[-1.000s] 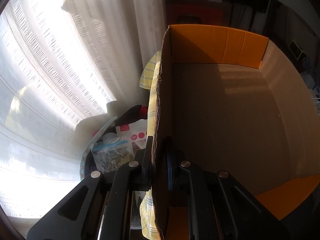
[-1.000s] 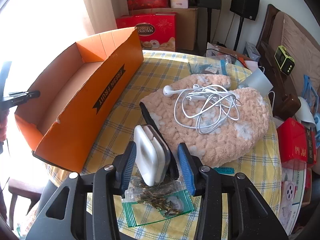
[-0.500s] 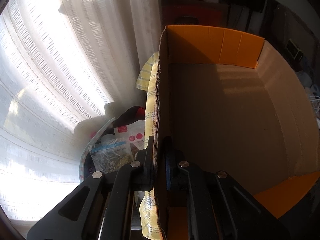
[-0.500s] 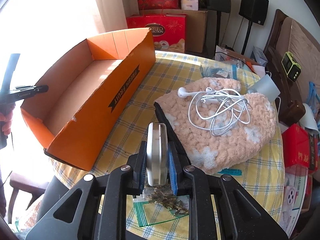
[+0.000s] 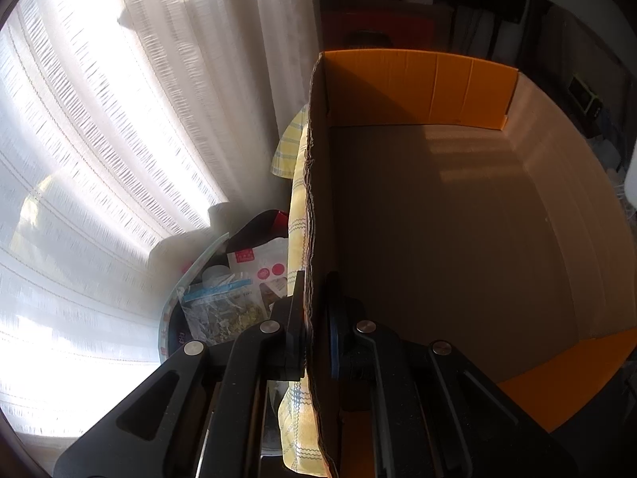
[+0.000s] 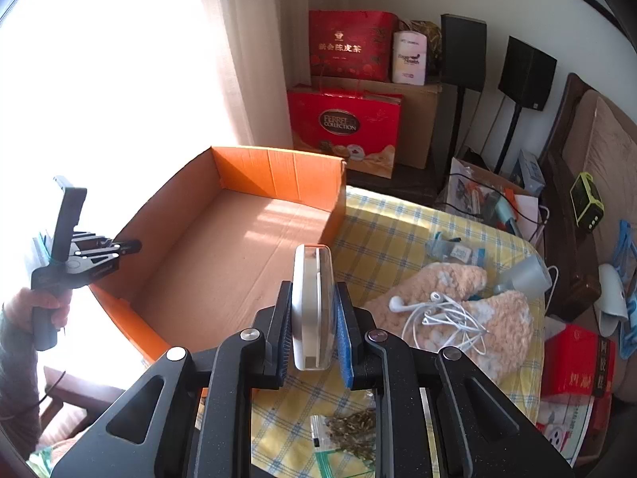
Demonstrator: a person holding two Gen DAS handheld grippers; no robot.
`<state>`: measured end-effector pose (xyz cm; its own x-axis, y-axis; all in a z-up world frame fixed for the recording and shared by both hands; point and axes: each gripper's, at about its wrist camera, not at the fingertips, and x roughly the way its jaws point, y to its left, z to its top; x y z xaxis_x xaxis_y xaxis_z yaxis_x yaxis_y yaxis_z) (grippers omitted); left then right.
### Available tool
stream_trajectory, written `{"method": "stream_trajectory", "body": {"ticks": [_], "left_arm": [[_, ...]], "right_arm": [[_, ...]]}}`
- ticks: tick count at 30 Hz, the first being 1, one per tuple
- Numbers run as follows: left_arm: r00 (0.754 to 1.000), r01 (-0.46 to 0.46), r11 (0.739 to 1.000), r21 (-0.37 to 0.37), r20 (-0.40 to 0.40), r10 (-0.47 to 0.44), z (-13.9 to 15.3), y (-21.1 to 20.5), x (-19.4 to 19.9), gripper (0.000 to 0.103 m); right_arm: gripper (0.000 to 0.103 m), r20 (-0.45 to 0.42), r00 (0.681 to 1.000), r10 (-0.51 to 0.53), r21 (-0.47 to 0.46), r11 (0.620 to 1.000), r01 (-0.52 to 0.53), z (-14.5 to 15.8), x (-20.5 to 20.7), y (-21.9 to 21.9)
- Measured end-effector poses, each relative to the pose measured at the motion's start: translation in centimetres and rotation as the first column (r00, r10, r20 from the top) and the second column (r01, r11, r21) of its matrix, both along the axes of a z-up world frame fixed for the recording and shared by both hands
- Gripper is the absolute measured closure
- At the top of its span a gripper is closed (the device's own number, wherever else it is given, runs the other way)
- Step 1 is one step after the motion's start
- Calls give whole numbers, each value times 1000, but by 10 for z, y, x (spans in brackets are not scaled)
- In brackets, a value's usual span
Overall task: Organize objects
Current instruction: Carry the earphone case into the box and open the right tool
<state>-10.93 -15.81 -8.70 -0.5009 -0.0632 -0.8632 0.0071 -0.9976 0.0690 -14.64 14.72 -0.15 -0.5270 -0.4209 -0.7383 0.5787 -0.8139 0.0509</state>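
An open orange cardboard box [image 6: 239,239] lies on the table's left side with its floor bare. My left gripper [image 5: 316,290] is shut on the box's near wall [image 5: 318,199], one finger inside and one outside; it also shows in the right wrist view [image 6: 131,245], held by a hand. My right gripper [image 6: 313,318] is shut on a white flat case [image 6: 312,279], held on edge in the air by the box's right wall. White earphones [image 6: 442,314] lie tangled on a peach fluffy cloth [image 6: 505,318].
The table has a yellow checked cloth [image 6: 382,231]. A zip bag of dried herbs [image 6: 346,434] lies under my right gripper, and small packets [image 6: 454,253] sit further back. Red gift boxes [image 6: 342,127] and speakers stand behind. A bag of packets [image 5: 223,302] sits below the table by the curtain.
My right gripper closed on the white case and lifted it off the table, up and toward the orange box. The left gripper stayed clamped on the box wall.
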Motion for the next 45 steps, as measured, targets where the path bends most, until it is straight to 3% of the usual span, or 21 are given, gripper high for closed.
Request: {"method": "stream_trajectory", "body": {"ticks": [7, 13, 24, 32, 36, 40, 45], "left_arm": [[1000, -2, 1000, 17, -2, 2, 0, -3, 1, 96], [1000, -14, 999, 39, -4, 14, -2, -7, -1, 96], [1000, -29, 997, 74, 9, 29, -8, -10, -1, 97], [999, -33, 996, 78, 16, 32, -9, -11, 4, 97], [999, -34, 997, 73, 16, 33, -8, -10, 6, 97], [999, -35, 997, 68, 20, 34, -7, -10, 6, 97], [999, -36, 998, 56, 21, 35, -5, -7, 6, 97]], "right_arm": [[85, 46, 995, 91, 71, 993, -94, -20, -11, -69], [85, 94, 989, 119, 189, 973, -135, -54, -22, -115], [85, 110, 984, 138, 370, 914, -169, -89, -23, -154], [84, 125, 975, 185, 374, 901, -219, -102, -12, -172], [82, 177, 959, 222, 323, 907, -270, -101, -5, -175], [66, 198, 949, 244, 257, 922, -291, -95, 0, -171], [66, 226, 943, 245, 186, 939, -289, -84, 2, -159]]}}
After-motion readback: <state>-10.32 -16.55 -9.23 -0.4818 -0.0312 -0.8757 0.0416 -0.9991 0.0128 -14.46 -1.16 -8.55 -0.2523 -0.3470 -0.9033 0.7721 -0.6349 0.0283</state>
